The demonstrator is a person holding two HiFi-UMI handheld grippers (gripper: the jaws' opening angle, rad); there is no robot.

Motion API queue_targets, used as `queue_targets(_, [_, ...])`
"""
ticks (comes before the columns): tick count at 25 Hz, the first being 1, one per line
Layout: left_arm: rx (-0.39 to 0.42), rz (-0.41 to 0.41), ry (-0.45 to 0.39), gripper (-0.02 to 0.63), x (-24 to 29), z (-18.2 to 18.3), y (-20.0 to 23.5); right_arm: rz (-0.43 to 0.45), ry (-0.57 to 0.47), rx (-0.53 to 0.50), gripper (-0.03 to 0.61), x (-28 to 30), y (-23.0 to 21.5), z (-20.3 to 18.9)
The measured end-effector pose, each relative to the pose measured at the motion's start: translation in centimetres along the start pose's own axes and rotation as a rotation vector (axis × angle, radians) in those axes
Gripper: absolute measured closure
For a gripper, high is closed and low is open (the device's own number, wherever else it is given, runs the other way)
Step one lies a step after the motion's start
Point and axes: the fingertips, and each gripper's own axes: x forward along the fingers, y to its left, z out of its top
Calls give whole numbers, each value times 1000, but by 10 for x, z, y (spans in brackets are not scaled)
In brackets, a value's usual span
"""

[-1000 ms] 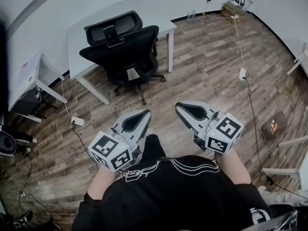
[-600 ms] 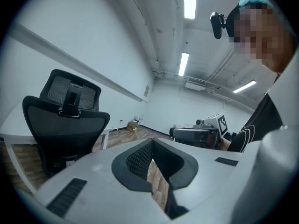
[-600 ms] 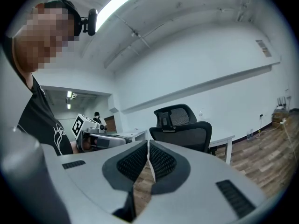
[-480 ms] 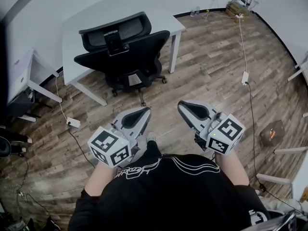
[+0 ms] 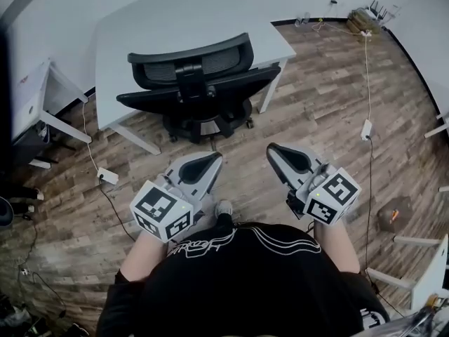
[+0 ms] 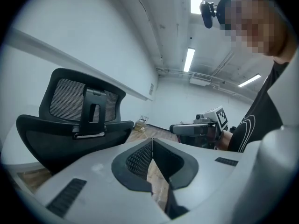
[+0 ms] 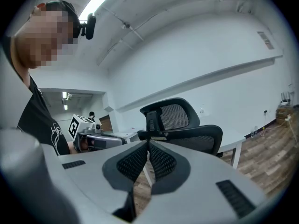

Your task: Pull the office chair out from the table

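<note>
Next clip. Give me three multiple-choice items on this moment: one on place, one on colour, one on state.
1. Where is the office chair? A mid-floor; B tucked at the white table; C lying on its side.
2. Its colour? A black; B red; C white.
3. The left hand-held gripper and right hand-held gripper are: A wide open; B clamped on the chair; C shut, empty.
Answers: B, its seat sits at the table's edge; A, seat and backrest are black; C, both jaw pairs meet with nothing between.
</note>
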Motion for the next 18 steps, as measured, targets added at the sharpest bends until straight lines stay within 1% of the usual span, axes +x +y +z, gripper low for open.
queue_targets(3, [13, 13, -1, 606, 0, 3, 26, 0, 9, 7, 537, 21, -12, 2])
queue_targets(8, [32, 17, 14, 606, -1, 5, 64, -26, 30, -1, 537, 52, -33, 4])
queue_targets(12, [48, 84, -22, 604, -10, 15, 97, -68, -17, -35, 537, 66, -50, 18])
queue_targets(15, [64, 101, -35, 596, -18, 21, 119, -101, -4, -86, 536, 77, -65, 24])
queue_targets(18, [103, 114, -38, 536, -27, 28, 142, -162, 55, -200, 527, 88, -84, 25])
